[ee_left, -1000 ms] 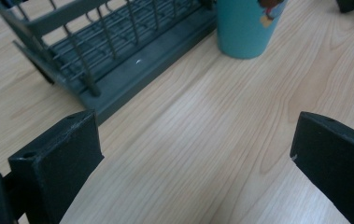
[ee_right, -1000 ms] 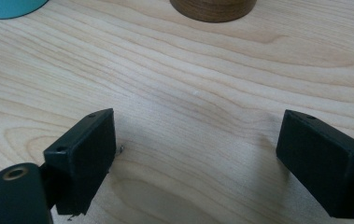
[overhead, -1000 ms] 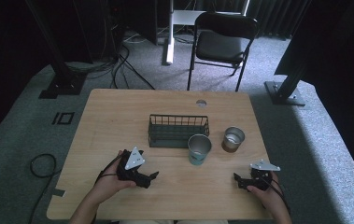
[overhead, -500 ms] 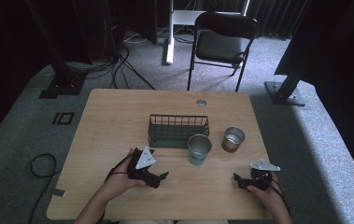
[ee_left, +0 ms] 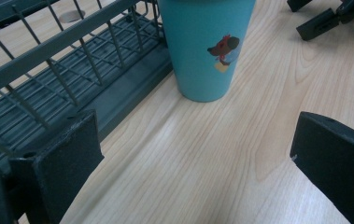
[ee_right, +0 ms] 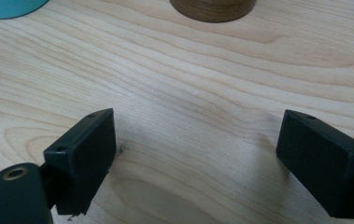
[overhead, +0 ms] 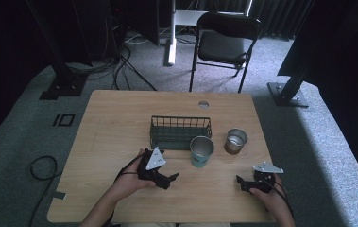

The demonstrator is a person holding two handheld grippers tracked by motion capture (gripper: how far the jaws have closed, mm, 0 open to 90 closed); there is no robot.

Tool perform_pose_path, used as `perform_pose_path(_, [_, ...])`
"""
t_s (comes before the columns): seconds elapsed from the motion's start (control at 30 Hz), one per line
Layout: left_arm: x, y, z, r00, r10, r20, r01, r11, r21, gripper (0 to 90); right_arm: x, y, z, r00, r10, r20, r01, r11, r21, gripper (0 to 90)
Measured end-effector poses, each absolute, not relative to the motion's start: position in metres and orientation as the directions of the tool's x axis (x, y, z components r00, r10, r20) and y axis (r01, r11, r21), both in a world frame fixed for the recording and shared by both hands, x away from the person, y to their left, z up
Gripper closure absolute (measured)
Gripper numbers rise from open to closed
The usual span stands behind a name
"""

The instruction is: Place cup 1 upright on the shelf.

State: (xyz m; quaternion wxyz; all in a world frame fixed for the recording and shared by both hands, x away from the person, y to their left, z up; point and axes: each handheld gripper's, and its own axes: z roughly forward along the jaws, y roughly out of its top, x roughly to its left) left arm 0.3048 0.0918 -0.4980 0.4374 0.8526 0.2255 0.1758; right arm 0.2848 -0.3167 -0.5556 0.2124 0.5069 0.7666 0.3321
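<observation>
A teal cup (overhead: 201, 151) with a small cartoon print stands upright on the wooden table (overhead: 120, 118), just in front of a dark wire basket (overhead: 180, 132). A brown cup (overhead: 236, 141) stands to its right. My left gripper (overhead: 171, 179) is open, low over the table a little left of and nearer than the teal cup. In the left gripper view the teal cup (ee_left: 207, 51) stands ahead of the spread jaws, the basket (ee_left: 48, 88) at the left. My right gripper (overhead: 241, 183) rests open near the front right edge, nothing between its jaws.
A folding chair (overhead: 224, 42) stands beyond the table's far edge. A round cable hole (overhead: 203, 104) sits in the tabletop behind the basket. Black stand feet (overhead: 290, 94) flank the table, and cables (overhead: 39, 165) lie on the grey carpet at left.
My left gripper has moved to the right, closer to the teal cup. The right gripper and the cups have stayed put.
</observation>
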Motion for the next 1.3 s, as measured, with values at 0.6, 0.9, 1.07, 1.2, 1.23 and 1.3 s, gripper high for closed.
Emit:
perform_pose_path(0.6, [0.312,0.060,-0.499,0.858,0.499,0.123,0.190,-0.531,0.825,2.5,0.285,-0.317,-0.556,-0.396,0.918,0.011,0.636,0.266,0.725,11.6])
perform_pose_path(0.9, [0.319,0.039,-0.501,0.853,0.509,0.117,0.187,-0.505,0.842,2.5,0.285,-0.317,-0.556,-0.396,0.918,0.011,0.636,0.266,0.725,11.7])
perform_pose_path(1.07, [0.324,0.029,-0.500,0.841,0.532,0.095,0.198,-0.466,0.862,2.5,0.285,-0.317,-0.556,-0.396,0.918,0.011,0.636,0.266,0.725,11.7])
perform_pose_path(1.2, [0.328,0.022,-0.502,0.840,0.536,0.085,0.205,-0.459,0.865,2.5,0.285,-0.317,-0.556,-0.396,0.918,0.011,0.636,0.266,0.725,11.7])
perform_pose_path(1.23, [0.328,0.020,-0.503,0.839,0.537,0.083,0.208,-0.459,0.864,2.5,0.285,-0.317,-0.556,-0.396,0.918,0.011,0.636,0.265,0.725,11.7])
perform_pose_path(1.3, [0.330,0.017,-0.504,0.830,0.552,0.079,0.215,-0.448,0.868,2.5,0.285,-0.317,-0.556,-0.396,0.918,0.011,0.636,0.266,0.725,11.7])
